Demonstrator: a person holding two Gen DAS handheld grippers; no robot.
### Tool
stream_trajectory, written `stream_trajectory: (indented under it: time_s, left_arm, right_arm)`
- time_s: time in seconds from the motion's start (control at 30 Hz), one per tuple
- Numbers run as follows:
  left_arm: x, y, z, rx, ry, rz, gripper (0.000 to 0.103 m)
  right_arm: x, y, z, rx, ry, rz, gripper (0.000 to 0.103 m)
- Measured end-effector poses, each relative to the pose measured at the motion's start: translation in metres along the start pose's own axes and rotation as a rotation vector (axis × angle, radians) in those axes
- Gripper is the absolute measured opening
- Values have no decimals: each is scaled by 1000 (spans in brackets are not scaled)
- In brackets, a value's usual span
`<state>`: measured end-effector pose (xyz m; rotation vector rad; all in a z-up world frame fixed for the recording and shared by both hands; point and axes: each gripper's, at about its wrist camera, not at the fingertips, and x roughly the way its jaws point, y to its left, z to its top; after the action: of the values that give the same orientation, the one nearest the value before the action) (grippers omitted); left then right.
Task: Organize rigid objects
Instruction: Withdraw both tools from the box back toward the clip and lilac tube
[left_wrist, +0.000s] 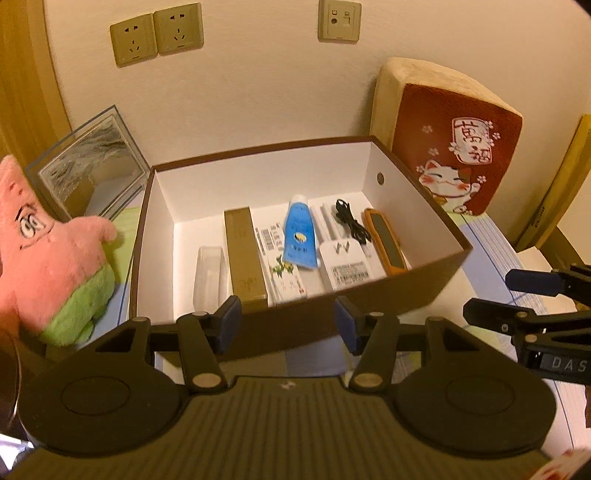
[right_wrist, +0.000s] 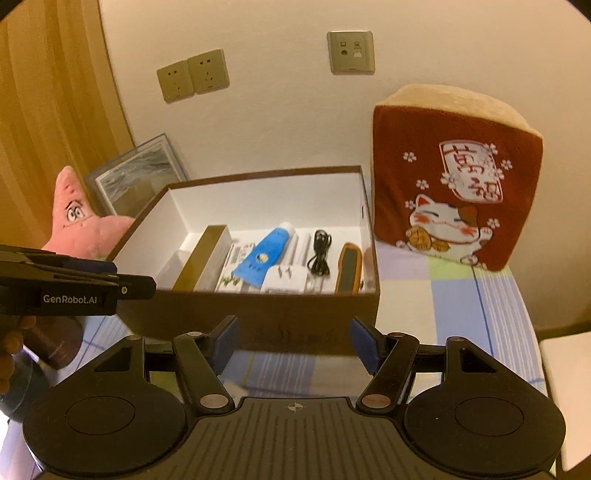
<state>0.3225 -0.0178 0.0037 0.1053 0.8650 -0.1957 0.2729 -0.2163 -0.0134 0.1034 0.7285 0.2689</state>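
Checked cloth bears a brown cardboard box (left_wrist: 369, 295) holding a blue tube (left_wrist: 300, 232).

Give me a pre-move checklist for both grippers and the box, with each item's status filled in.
1. Left gripper empty, jaws apart: ok.
2. Right gripper empty, jaws apart: ok.
3. Brown box open, no lid on it: ok.
4. Contents lie in a row on the box floor: clear case, tan box, blue tube, white charger, black cable, orange device: ok.
5. Anything left outside the box to sort: cannot tell.
6. Pink plush clear of the box wall: cannot tell.
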Motion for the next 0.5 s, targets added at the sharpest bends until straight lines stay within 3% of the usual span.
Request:
stream_trajectory:
  time_s: [0.5]
  left_arm:
    - [-40, -8, -66, -33, 53, 1, 52]
  right_arm:
    - [-31, 20, -47, 2, 58, 45, 63]
